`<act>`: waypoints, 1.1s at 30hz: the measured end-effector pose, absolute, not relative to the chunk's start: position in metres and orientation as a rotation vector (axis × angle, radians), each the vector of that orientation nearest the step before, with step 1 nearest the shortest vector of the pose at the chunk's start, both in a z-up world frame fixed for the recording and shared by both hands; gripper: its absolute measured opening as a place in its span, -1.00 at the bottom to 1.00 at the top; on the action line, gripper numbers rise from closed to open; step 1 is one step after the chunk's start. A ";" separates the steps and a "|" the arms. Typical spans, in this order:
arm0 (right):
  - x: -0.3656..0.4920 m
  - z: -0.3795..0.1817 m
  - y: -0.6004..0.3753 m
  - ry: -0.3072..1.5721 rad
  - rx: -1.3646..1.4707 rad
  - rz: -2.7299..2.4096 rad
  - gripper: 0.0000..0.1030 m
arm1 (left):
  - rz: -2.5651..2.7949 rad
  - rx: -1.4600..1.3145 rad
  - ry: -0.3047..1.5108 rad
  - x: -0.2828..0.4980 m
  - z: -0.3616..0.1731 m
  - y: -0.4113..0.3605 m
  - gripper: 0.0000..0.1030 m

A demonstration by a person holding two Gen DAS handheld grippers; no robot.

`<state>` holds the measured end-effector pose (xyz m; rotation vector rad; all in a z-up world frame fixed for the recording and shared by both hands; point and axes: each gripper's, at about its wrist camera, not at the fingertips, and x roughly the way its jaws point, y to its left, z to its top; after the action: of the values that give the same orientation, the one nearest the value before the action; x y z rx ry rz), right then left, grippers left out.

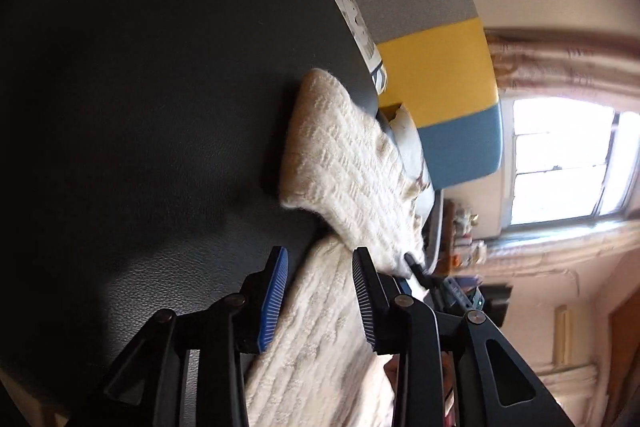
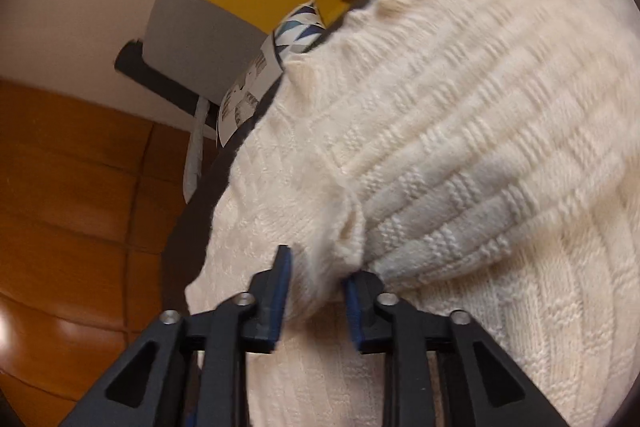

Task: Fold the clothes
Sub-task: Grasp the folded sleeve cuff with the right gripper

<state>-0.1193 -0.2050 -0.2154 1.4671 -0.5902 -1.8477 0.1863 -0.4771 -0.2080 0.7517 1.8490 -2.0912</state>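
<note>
- One cream knit sweater (image 2: pixel 460 131) lies on the dark bench (image 1: pixel 152 99), partly folded.
- Right gripper (image 2: pixel 318 291), narrow, pinches a sweater fold, likely to carry it over.
- Left gripper (image 1: pixel 320 291) straddles the sweater's edge, parted, gripping nothing.
- Beyond the sweater stands a striped chair (image 1: pixel 436 67).

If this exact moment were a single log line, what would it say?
step: fold sweater | left gripper: open over knit | right gripper: pinching sleeve cuff | surface: dark table

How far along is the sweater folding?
Early to midway. One sleeve of the cream sweater already lies across the dark table. The right gripper is gathering a fold of knit; the left gripper sits open. No neat bundle yet.
</note>
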 end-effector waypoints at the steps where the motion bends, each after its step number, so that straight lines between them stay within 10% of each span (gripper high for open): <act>1: -0.118 -0.210 -0.208 -0.550 1.458 -1.856 -0.70 | -2.068 0.727 1.887 0.186 -0.211 -0.478 -0.32; 17: -0.117 -0.074 -0.252 -0.295 1.139 -1.782 -0.61 | -1.763 0.517 2.184 0.160 -0.236 -0.476 -0.06; 33: -0.134 -0.239 -0.176 -0.717 1.536 -1.663 -0.35 | -1.820 0.630 2.113 0.156 -0.227 -0.481 -0.03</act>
<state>-0.1338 -0.1758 -0.2395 1.5359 -0.7172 -1.6630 0.1561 -0.4810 -0.2267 0.6298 2.1134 -1.8199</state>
